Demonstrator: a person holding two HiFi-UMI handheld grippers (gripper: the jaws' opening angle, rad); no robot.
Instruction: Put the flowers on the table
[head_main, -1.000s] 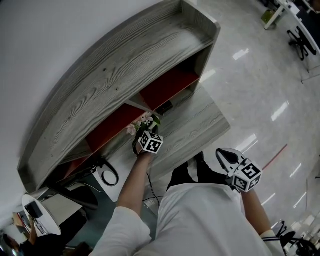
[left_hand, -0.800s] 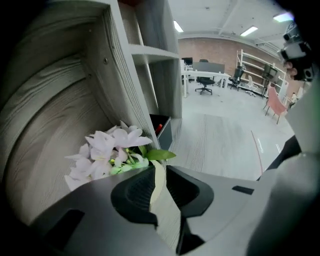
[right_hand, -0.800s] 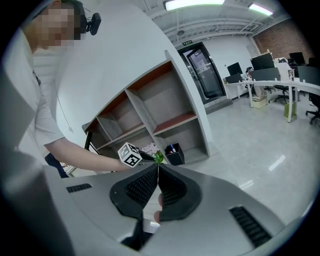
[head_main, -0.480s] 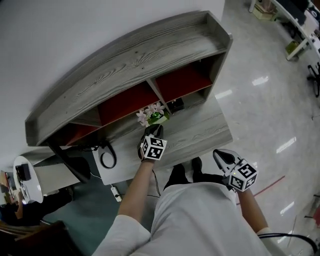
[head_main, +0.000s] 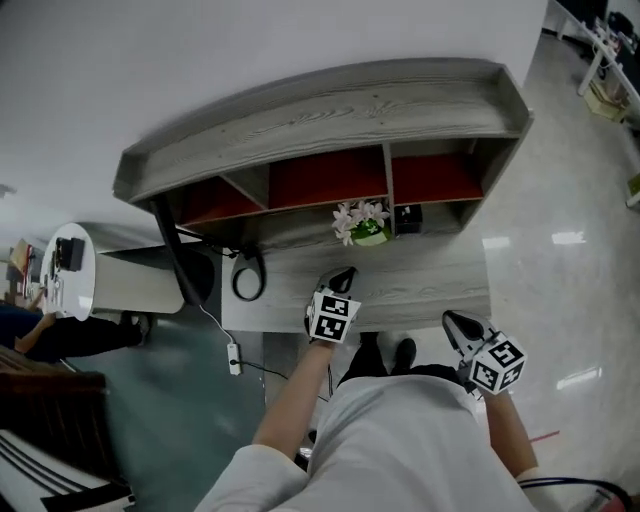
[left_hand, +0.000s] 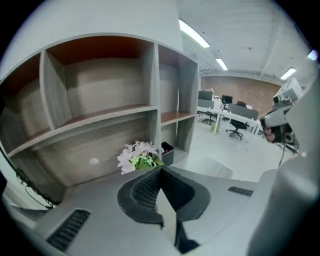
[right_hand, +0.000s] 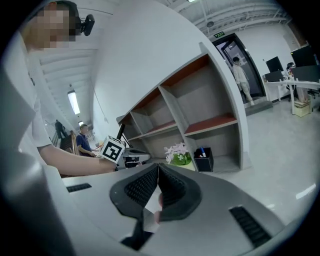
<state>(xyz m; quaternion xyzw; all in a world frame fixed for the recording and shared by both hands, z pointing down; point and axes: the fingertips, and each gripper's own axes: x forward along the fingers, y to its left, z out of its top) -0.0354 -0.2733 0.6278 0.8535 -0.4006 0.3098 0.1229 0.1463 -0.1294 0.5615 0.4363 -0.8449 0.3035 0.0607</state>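
Observation:
The pale pink flowers (head_main: 362, 222) in their green pot stand on the grey wooden desk (head_main: 440, 285), just under the shelf unit. My left gripper (head_main: 343, 277) hovers over the desk's front half, a short way in front of the flowers and apart from them. Its jaws are closing and stand together with nothing between them. In the left gripper view the flowers (left_hand: 138, 156) lie just beyond the gripper (left_hand: 160, 169). My right gripper (head_main: 455, 322) is shut and empty, off the desk's front right corner. From the right gripper view the flowers (right_hand: 177, 152) show past the gripper (right_hand: 158, 166).
A black pen holder (head_main: 407, 217) sits right of the flowers. The shelf unit (head_main: 330, 110) with red-backed bays overhangs the desk's rear. A coiled black cable (head_main: 247, 275) lies at the desk's left end, and a power strip (head_main: 233, 357) is on the floor. A round white table (head_main: 68, 270) stands at far left.
The left gripper has drawn back from the flowers toward the desk's front edge and its jaws have come together. The flowers stay on the desk. The head view has swung round.

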